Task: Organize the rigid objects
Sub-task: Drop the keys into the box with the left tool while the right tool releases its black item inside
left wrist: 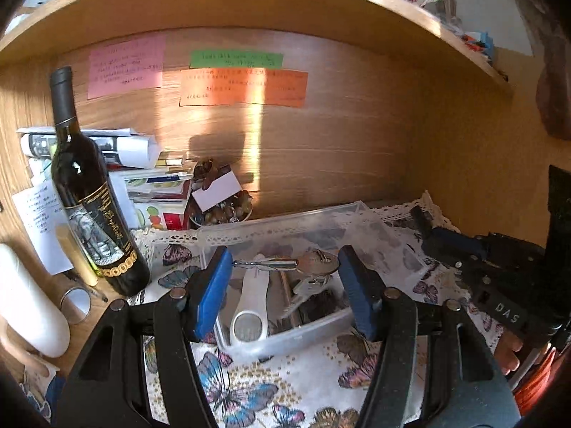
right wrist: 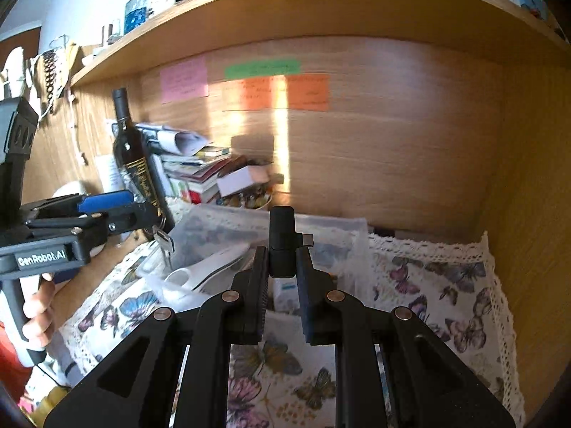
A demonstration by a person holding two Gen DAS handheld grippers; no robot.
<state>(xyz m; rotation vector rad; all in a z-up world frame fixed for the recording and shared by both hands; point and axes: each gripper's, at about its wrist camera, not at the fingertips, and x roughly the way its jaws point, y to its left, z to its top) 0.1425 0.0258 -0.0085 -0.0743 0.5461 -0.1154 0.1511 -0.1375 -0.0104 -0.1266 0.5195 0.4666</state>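
Observation:
A clear plastic box (left wrist: 314,331) sits on a butterfly-print cloth (left wrist: 249,385) and holds a white magnifier (left wrist: 249,306) and other small items. My left gripper (left wrist: 285,274) is open above the box. A bunch of keys (left wrist: 307,267) hangs between its blue pads (left wrist: 210,285), touching the left one; in the right wrist view the keys (right wrist: 162,239) dangle under it. My right gripper (right wrist: 282,278) is shut on a small black adapter (right wrist: 282,239) with a plug on its side, held over the box (right wrist: 321,228).
A dark wine bottle (left wrist: 89,207) stands left of the box, with a stack of papers and books (left wrist: 150,182) and a bowl of small trinkets (left wrist: 225,210) behind. A white cylinder (left wrist: 28,303) lies at the left. Sticky notes (left wrist: 242,85) hang on the wooden back wall under a shelf.

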